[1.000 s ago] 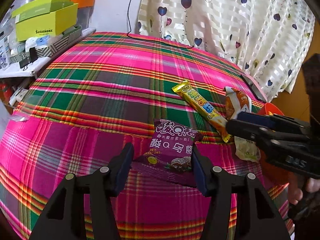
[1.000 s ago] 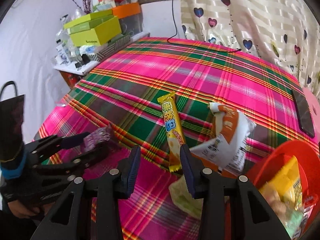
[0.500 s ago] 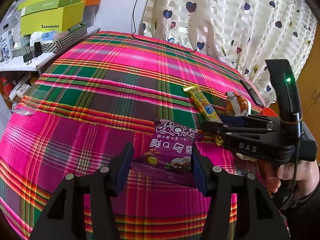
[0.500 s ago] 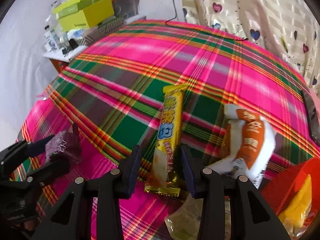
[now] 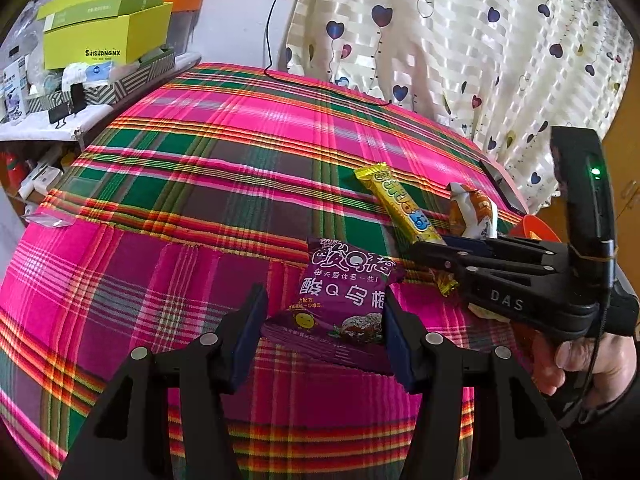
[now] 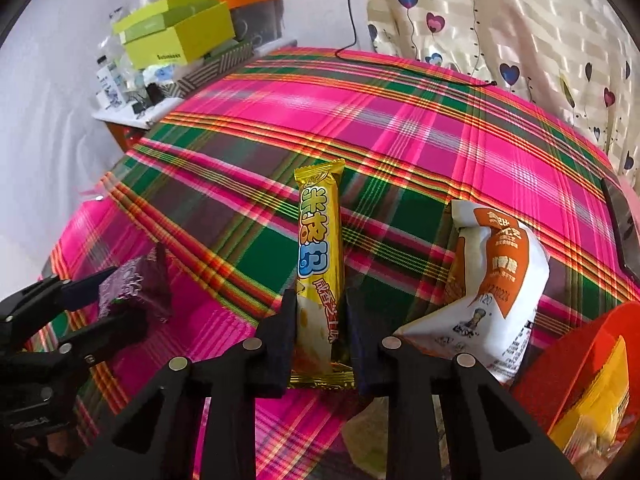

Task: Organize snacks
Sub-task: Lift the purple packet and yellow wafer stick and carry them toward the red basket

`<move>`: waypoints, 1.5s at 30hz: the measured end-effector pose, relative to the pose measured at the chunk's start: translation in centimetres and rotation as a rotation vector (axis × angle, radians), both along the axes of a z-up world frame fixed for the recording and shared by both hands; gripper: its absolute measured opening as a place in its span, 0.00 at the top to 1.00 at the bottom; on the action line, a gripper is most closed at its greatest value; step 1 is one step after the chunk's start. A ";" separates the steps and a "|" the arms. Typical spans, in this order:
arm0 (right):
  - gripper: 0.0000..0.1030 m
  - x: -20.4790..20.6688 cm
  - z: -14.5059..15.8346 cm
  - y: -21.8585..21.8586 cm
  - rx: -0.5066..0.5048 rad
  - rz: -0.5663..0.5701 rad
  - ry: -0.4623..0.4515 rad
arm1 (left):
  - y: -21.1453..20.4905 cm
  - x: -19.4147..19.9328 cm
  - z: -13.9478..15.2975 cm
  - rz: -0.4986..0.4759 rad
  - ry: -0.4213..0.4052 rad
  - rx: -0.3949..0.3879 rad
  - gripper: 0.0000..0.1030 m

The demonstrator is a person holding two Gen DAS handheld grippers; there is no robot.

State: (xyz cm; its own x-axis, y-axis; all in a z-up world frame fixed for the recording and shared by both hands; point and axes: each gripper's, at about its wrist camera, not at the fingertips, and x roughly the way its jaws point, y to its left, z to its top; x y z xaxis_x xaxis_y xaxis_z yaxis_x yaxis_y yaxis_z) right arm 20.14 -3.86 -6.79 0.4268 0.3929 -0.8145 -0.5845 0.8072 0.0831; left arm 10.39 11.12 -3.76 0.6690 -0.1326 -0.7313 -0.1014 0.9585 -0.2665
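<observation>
Right wrist view, risks first: pinches only the near end of the yellow snack bar (image 6: 320, 232) in the right gripper (image 6: 320, 312), jaws just closed in and now pressed on both sides of the wrapper. Leaves most of the bar lying ahead of the pads on the plaid-covered surface (image 6: 400, 120), so could let the far end droop or swing on lifting. Could also slip off the slick foil, or crush the contents if squeezed harder. Might knock the white-and-orange packet (image 6: 496, 280) just beside it on the way to the red bowl (image 6: 580, 352), judged the likely destination.

Left wrist view: grips the purple packet (image 5: 344, 288) across its width in the left gripper (image 5: 322, 312), jaws wide apart yet bearing on both edges, packet bowed and seemingly clear of the cloth. Could spring free if the bowing grows.

Pose: both grippers pitched steeply downward, side by side and close, right hand (image 5: 592, 360) wrapped round its handle; could clash when either moves.
</observation>
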 end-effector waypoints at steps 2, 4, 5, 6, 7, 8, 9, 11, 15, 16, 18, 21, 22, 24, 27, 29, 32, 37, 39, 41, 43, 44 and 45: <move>0.80 -0.5 0.4 -0.2 0.014 0.003 -0.005 | 0.0 -0.2 0.2 0.000 -0.002 0.003 0.45; 0.80 -1.0 0.9 -0.5 0.033 0.004 -0.011 | -0.2 -0.4 0.4 0.001 -0.005 0.006 0.45; 0.80 -1.3 1.2 -0.6 0.041 0.003 -0.013 | -0.3 -0.5 0.6 0.000 -0.007 0.009 0.45; 0.80 -1.6 1.5 -0.8 0.052 0.004 -0.015 | -0.4 -0.7 0.7 0.000 -0.009 0.011 0.45; 0.80 -1.8 1.7 -0.9 0.057 0.004 -0.017 | -0.6 -0.8 0.8 -0.002 -0.011 0.013 0.45; 0.80 -2.3 2.0 -1.1 0.066 0.007 -0.022 | -0.8 -0.9 1.0 -0.004 -0.013 0.015 0.45; 0.80 -2.7 2.3 -1.2 0.071 0.010 -0.027 | -0.9 -1.1 1.1 -0.006 -0.015 0.017 0.45; 0.80 -3.5 3.0 -1.7 0.087 0.014 -0.038 | -1.4 -1.4 1.4 -0.012 -0.019 0.020 0.45; 0.80 -4.9 4.4 -2.9 0.116 0.013 -0.057 | -2.2 -2.1 2.1 -0.023 -0.028 0.024 0.45; 0.80 -5.3 4.7 -3.3 0.124 0.011 -0.061 | -2.5 -2.3 2.3 -0.027 -0.032 0.026 0.45; 0.80 -6.1 5.3 -4.0 0.138 0.008 -0.071 | -3.0 -2.6 2.7 -0.035 -0.038 0.027 0.45; 0.80 -7.3 6.2 -5.2 0.150 0.001 -0.089 | -4.0 -3.1 3.4 -0.052 -0.052 0.033 0.45; 0.80 -7.5 6.3 -5.5 0.152 -0.002 -0.092 | -4.4 -3.3 3.7 -0.058 -0.055 0.034 0.45; 0.80 -8.2 6.8 -6.5 0.160 -0.010 -0.103 | -5.0 -3.5 4.2 -0.071 -0.064 0.037 0.45; 0.80 -9.1 7.3 -7.7 0.169 -0.019 -0.115 | -5.9 -3.8 4.8 -0.086 -0.074 0.042 0.45; 0.80 -9.6 7.6 -8.5 0.176 -0.027 -0.121 | -6.4 -4.0 5.1 -0.096 -0.080 0.045 0.45; 0.80 -10.3 8.0 -9.6 0.183 -0.037 -0.130 | -7.3 -4.2 5.7 -0.111 -0.090 0.050 0.45; 0.80 -11.2 8.4 -11.1 0.189 -0.055 -0.143 | -8.4 -4.4 6.3 -0.134 -0.104 0.052 0.45; 0.80 -11.6 8.6 -11.8 0.192 -0.065 -0.147 | -8.9 -4.5 6.6 -0.144 -0.108 0.053 0.45; 0.80 -11.9 8.7 -12.6 0.196 -0.076 -0.153 | -9.3 -4.6 6.7 -0.155 -0.111 0.054 0.45; 0.80 -12.2 8.8 -13.3 0.201 -0.092 -0.156 | -9.7 -4.7 6.9 -0.165 -0.114 0.053 0.45; 0.80 -12.3 8.9 -13.5 0.204 -0.098 -0.155 | -9.8 -4.6 7.0 -0.168 -0.116 0.052 0.45; 0.80 -12.4 8.9 -13.9 0.206 -0.106 -0.156 | -10.0 -4.7 7.0 -0.173 -0.118 0.051 0.45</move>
